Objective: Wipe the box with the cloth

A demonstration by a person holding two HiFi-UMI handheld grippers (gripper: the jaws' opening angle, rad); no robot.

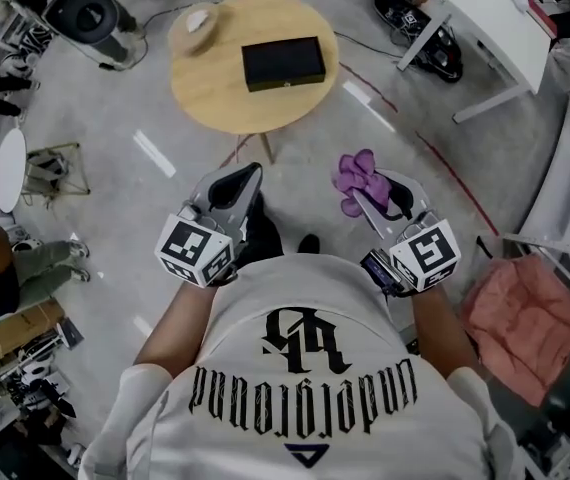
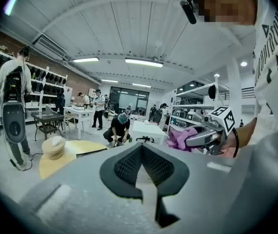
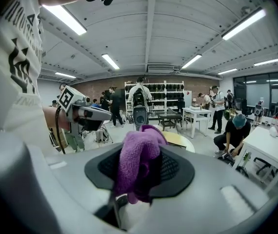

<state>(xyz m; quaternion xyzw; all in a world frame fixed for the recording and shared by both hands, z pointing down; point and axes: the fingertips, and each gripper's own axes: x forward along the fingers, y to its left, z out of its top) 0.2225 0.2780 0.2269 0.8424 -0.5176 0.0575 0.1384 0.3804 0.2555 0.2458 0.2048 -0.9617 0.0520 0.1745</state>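
Observation:
A flat black box lies on a round wooden table ahead of me, well beyond both grippers. My right gripper is shut on a purple cloth, which bunches up over its fingers. In the right gripper view the cloth hangs between the jaws of the right gripper. My left gripper is shut with nothing in it. In its own view the left gripper has its jaws pressed together, and the table shows beyond at the left.
A beige rounded object sits at the table's far left edge. A white table stands at the upper right, and a pink cloth lies at the right. A black machine is at the upper left. Several people stand and crouch in the room.

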